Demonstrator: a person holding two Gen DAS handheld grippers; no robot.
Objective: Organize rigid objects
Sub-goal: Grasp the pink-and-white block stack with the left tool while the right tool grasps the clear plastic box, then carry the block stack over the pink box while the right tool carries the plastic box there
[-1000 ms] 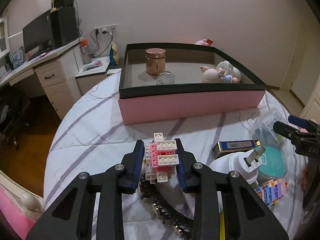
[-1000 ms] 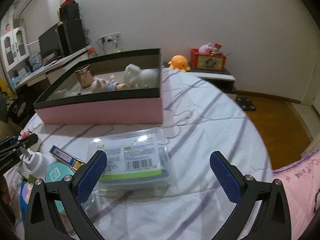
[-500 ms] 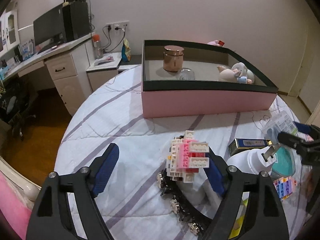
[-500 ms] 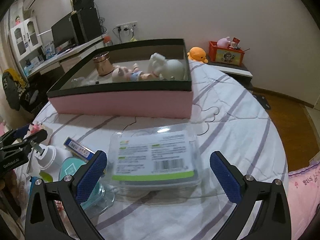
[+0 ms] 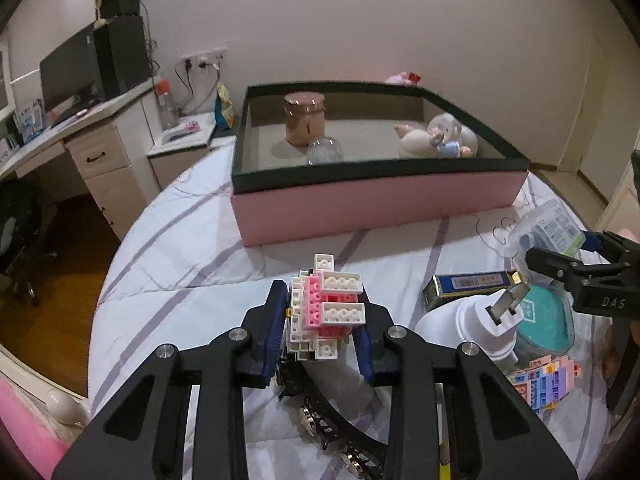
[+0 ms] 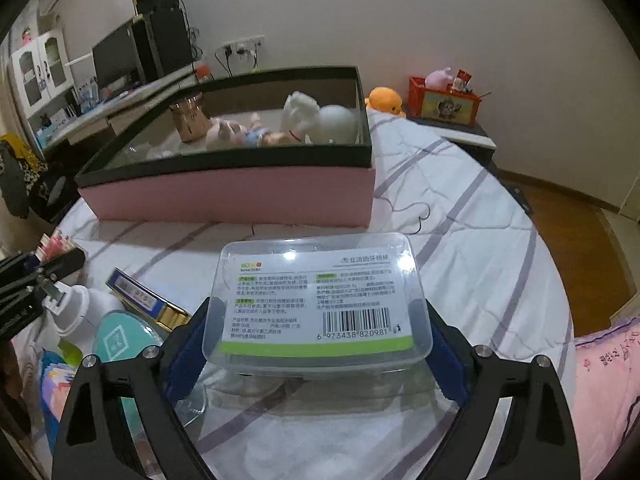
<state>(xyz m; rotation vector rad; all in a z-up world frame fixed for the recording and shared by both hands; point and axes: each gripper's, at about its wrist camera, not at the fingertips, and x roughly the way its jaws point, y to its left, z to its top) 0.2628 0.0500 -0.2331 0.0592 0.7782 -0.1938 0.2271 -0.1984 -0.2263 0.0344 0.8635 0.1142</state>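
I am closing my left gripper (image 5: 322, 334) on the pink-and-white brick model (image 5: 326, 308) and my right gripper (image 6: 316, 342) on the clear plastic case (image 6: 316, 296), the pink storage box (image 5: 376, 200) lying straight ahead, upper centre in both views.

Left gripper (image 5: 322, 334): jaws, spread wide half a second ago, are closing back onto the brick model (image 5: 326, 308); pads press on both its sides. Right gripper (image 6: 316, 348): jaws, earlier wide apart behind the clear box (image 6: 316, 296), are closing, pads now at its two ends.
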